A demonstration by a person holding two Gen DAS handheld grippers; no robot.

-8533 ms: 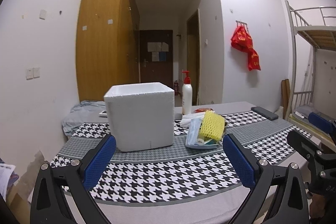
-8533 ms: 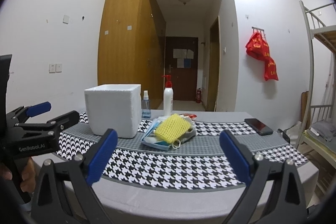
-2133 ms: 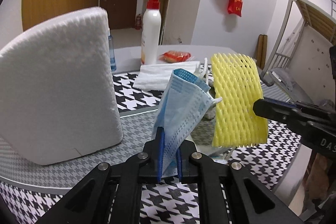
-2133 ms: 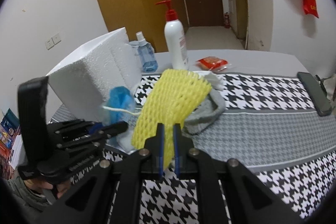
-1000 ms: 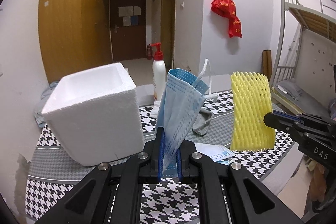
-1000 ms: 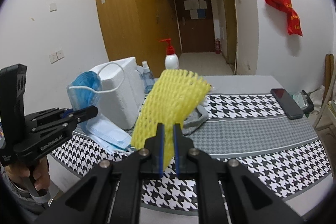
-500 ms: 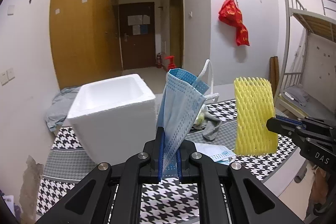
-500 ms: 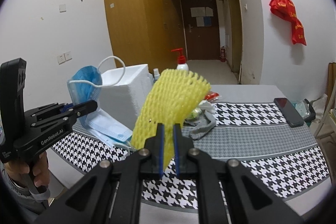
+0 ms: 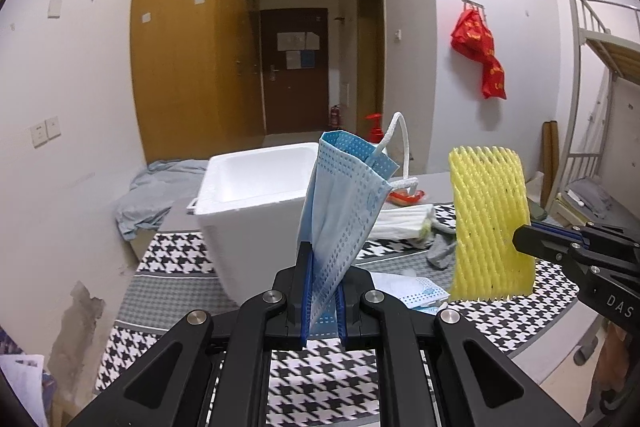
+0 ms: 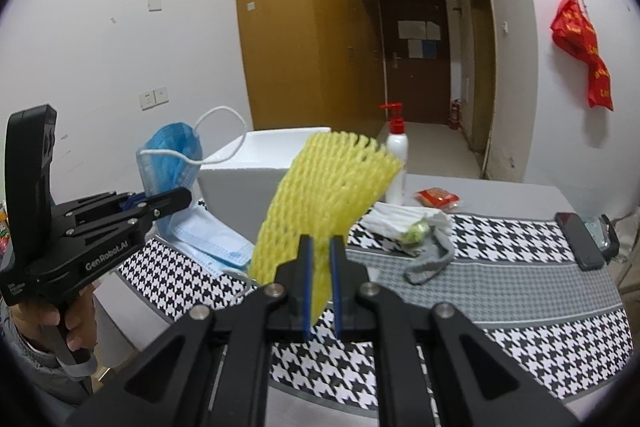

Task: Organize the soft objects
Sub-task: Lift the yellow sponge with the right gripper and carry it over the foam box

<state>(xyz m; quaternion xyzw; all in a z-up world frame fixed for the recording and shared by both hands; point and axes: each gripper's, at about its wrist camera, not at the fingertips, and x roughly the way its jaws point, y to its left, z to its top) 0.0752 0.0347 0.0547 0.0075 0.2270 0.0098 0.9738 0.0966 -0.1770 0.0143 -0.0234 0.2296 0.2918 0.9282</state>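
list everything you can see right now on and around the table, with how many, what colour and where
Face mask: one held, blue, in left gripper; more lie on the table.
Foam net: one, yellow, in right gripper.
Foam box: one, white, open, on table.
Pump bottle: one, white with red top, behind box.
Towel: one, white, mid-table.
Sock: one, grey, beside towel.
Snack packet: one, red, far side.
Phone: one, black, right edge.
Left gripper: black, shut.
Right gripper: black, shut.

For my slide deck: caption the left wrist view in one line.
Left gripper pinches a blue face mask upright before the open white foam box; right gripper holds yellow foam netting alongside.
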